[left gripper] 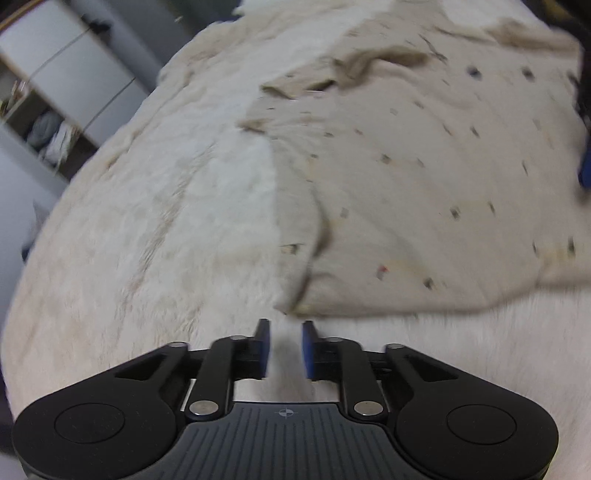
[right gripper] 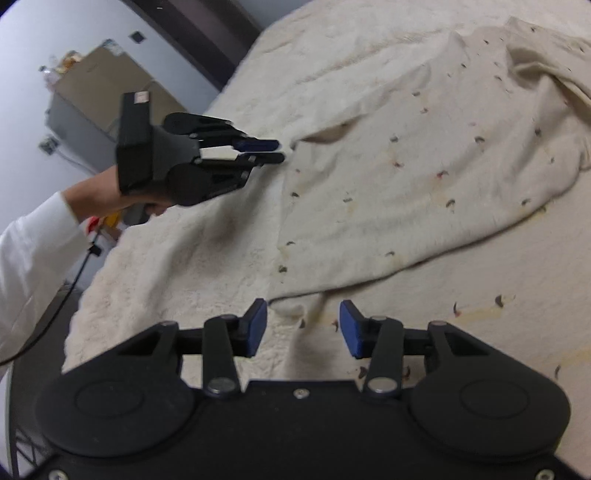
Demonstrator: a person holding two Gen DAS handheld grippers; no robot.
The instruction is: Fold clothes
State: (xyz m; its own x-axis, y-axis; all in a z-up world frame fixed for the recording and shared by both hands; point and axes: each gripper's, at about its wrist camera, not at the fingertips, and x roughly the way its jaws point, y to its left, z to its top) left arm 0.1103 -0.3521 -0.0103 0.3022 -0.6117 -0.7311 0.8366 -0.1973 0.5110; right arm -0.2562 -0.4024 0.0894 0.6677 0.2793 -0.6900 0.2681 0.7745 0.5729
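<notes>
A cream garment (left gripper: 406, 177) dotted with small dark marks lies spread on the fluffy white blanket (left gripper: 147, 221). One corner of it ends just ahead of my left gripper (left gripper: 286, 332), whose blue pads stand a narrow gap apart with only blanket between them. In the right wrist view the garment (right gripper: 406, 177) fills the upper right. Its near edge and a lower layer run under my right gripper (right gripper: 303, 317), which is open above the cloth without pinching it. The left gripper (right gripper: 279, 151) shows there too, at the garment's left edge, held by a hand in a white sleeve (right gripper: 33, 251).
The blanket (right gripper: 166, 277) drapes over the bed's left edge. Beyond it stand a shelf unit (left gripper: 48, 122) with bundled items, a cardboard box on a grey cabinet (right gripper: 99, 81) and a dark board (right gripper: 195, 33). A black cable (right gripper: 74, 280) hangs below the sleeve.
</notes>
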